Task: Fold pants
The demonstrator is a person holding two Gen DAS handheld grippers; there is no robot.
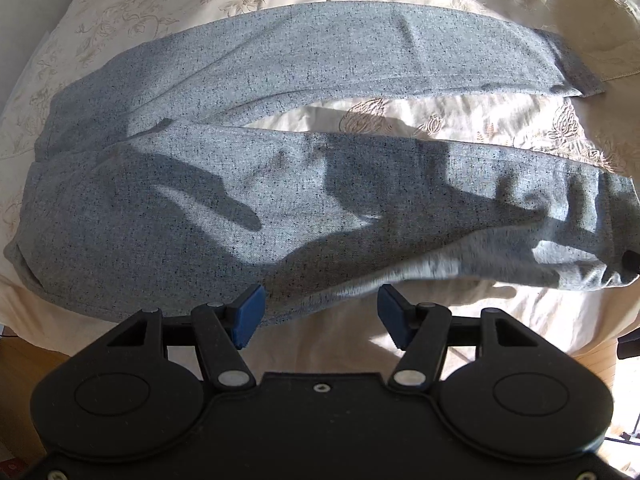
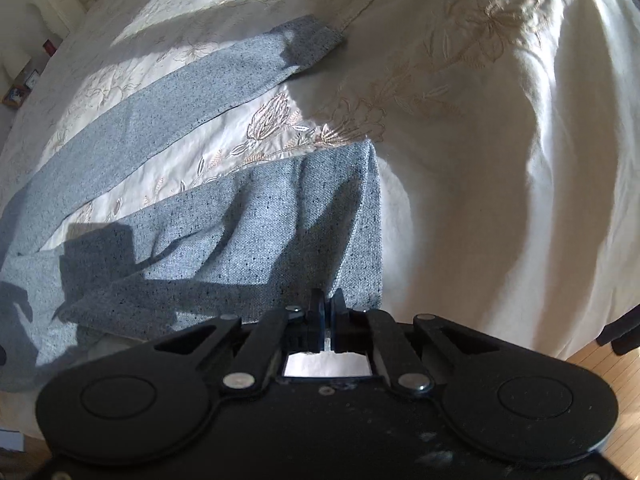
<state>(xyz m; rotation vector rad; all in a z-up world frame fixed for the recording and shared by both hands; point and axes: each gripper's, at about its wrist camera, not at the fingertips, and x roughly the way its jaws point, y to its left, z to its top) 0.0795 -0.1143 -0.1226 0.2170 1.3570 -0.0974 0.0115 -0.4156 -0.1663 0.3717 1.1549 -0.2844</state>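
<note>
Sunlit bed (image 1: 460, 120) with a cream embroidered cover, wood floor peeking out at the near edge. Pants (image 1: 240, 184) spread flat across it, waistband off to the left, both legs running right and splayed apart with a strip of cover showing between. Far leg lying smooth, near leg a bit rumpled toward its cuff.

Right hand-held gripper (image 2: 328, 312) pinched tight on the near corner of the near leg's cuff (image 2: 360, 232), cloth pulling into tension folds from that corner. Probably holding there so the leg can be swung over onto the far one for the lengthwise fold.

Left hand-held gripper (image 1: 320, 314) spread wide, nothing in it, hanging just off the near edge of the near leg around mid-thigh. Looks lined up to bite that edge so the fabric goes over evenly instead of sagging in the middle. Can't tell for sure if the pads are touching cloth.

Lots of hard shadows across the fabric, so wrinkles are tricky to judge.
</note>
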